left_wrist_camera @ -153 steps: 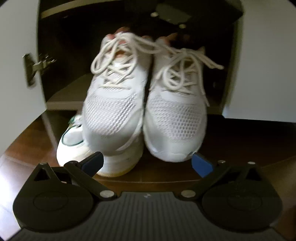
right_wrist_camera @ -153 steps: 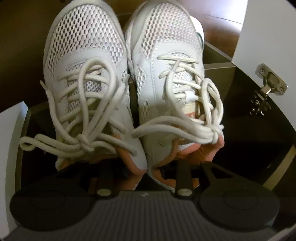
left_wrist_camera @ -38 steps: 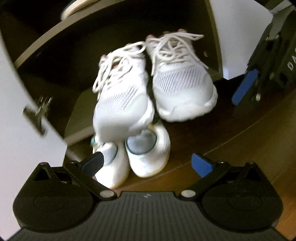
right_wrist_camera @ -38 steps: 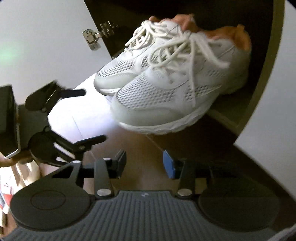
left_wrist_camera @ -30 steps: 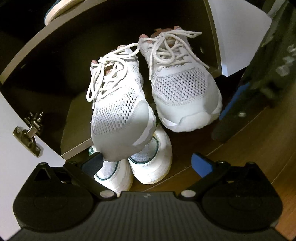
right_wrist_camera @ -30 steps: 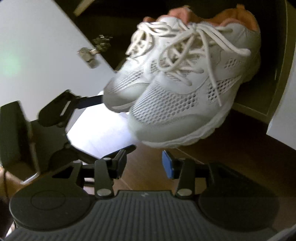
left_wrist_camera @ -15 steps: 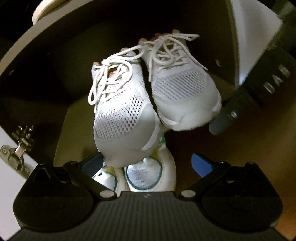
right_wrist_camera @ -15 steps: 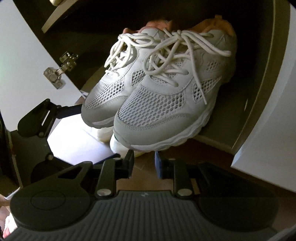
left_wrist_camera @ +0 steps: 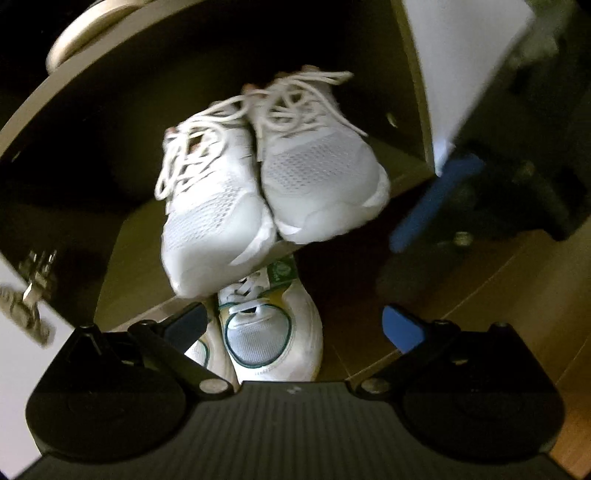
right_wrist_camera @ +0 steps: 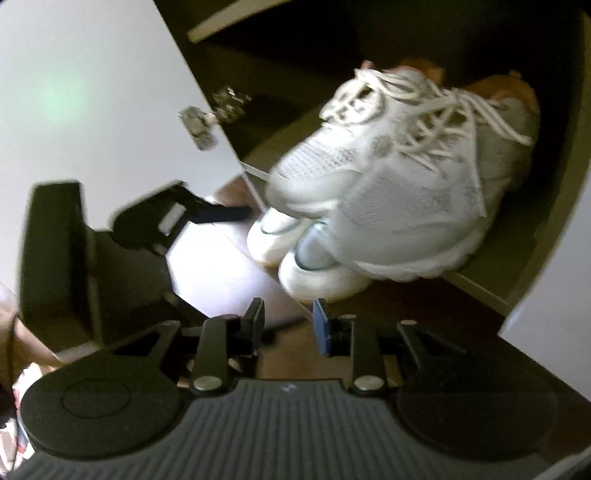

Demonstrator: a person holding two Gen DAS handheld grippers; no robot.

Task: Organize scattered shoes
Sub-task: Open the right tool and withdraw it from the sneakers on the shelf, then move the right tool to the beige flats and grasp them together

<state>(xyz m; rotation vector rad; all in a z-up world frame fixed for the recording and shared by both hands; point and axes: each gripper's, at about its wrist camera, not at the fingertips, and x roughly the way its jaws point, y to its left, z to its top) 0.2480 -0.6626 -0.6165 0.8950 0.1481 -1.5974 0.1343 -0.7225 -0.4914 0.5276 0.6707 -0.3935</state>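
Left wrist view: the left gripper fills the lower frame, its jaws spread wide with nothing between them; through the gap shows a pair of white shoes with green trim, toes toward the camera, on the dark wooden floor at the foot of an open cabinet. At frame centre a pair of white mesh sneakers with white laces sits side by side on the lower shelf, toes overhanging its front edge above the green-trimmed pair. At right, blurred, the right gripper shows one blue pad. Upper left, a pale sole edge lies on a higher shelf.

Right wrist view: the right gripper at lower centre has jaws narrowly parted and opening, nothing between them; the mesh sneakers occupy the upper right, orange linings at the heels; the green-trimmed toes lie just beneath; the white cabinet door with its metal hinge stands upper left; the left gripper appears at middle left.
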